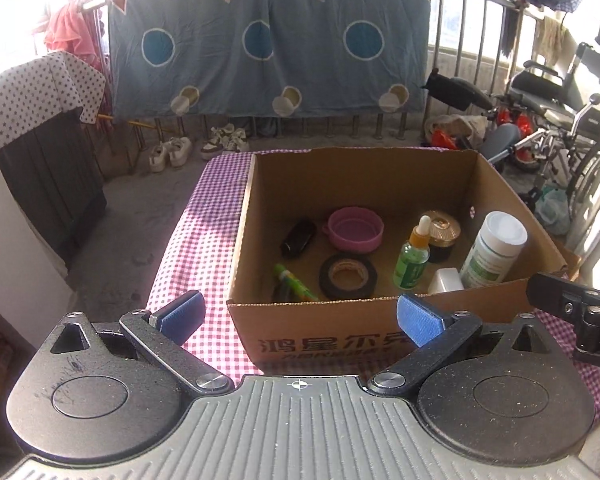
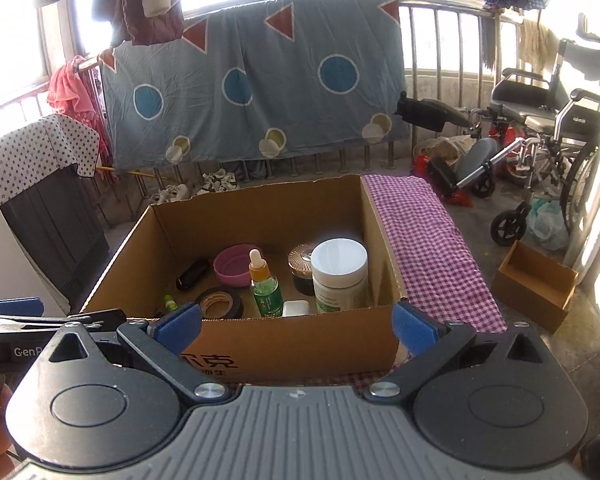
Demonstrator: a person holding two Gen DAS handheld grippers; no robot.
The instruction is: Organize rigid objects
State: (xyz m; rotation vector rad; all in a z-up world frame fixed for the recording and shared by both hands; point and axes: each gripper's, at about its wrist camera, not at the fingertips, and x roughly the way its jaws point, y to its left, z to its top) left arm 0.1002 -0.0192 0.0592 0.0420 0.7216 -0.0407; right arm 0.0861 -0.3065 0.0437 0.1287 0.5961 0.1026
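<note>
A table under a purple-checked cloth (image 1: 204, 216) carries one open cardboard box (image 1: 340, 332).

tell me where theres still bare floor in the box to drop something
Bare cardboard runs along the back wall of the cardboard box, behind the pink bowl. The right front is crowded: white jar, green dropper bottle, gold-lidded jar, small white block. Tape roll fills front middle.

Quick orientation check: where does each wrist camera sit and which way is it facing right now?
Left wrist: behind the open left tool, angled down at the cardboard box from its left front; the right tool's tip pokes in at the right edge.
Right wrist: behind the open right tool, facing the box from its right front; the left tool lies at the left edge.
Shared: box, white jar, pink bowl, tape roll.
</note>
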